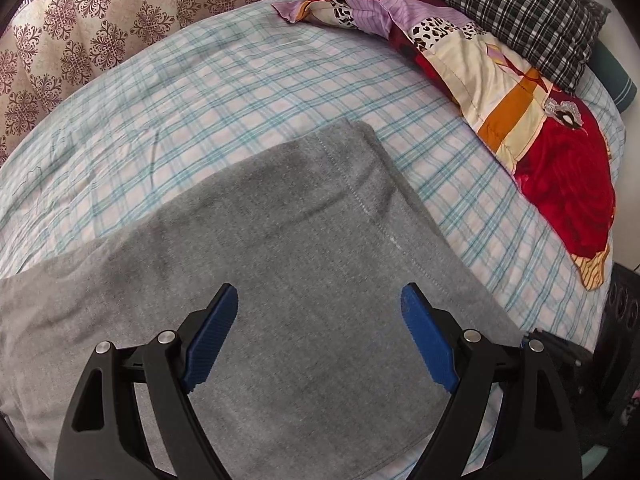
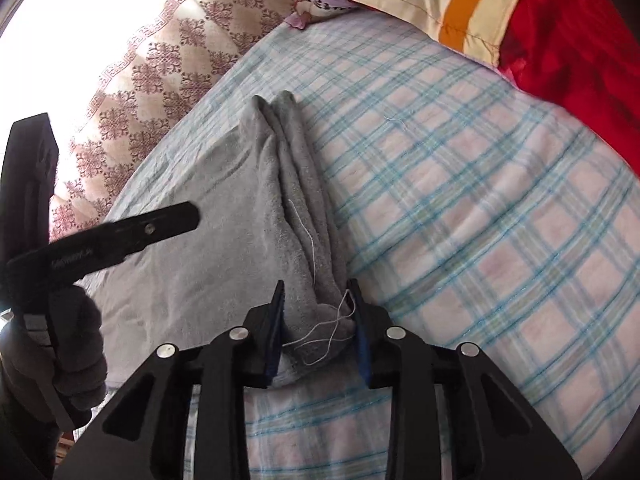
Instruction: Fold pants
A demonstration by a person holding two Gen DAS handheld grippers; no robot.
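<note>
Your left gripper (image 1: 320,300) hangs over the grey pants (image 1: 280,264) with its jaws spread wide and nothing between the blue pads (image 1: 428,344); the cloth below them lies flat. From the left wrist view the pants run lengthwise from the lower left up toward the upper right, on the checked sheet (image 1: 200,92), ending in a stitched edge near the middle of the bed. Farther right lie a red patterned quilt (image 1: 560,168) and a black plaid pillow (image 1: 520,12).

Your right gripper (image 2: 316,320) has its jaws drawn close on a bunched end of the pants (image 2: 224,240), loose white threads (image 2: 332,324) trailing there. In this view the 2 gathered folds point away from you toward the curtain (image 2: 168,56).
</note>
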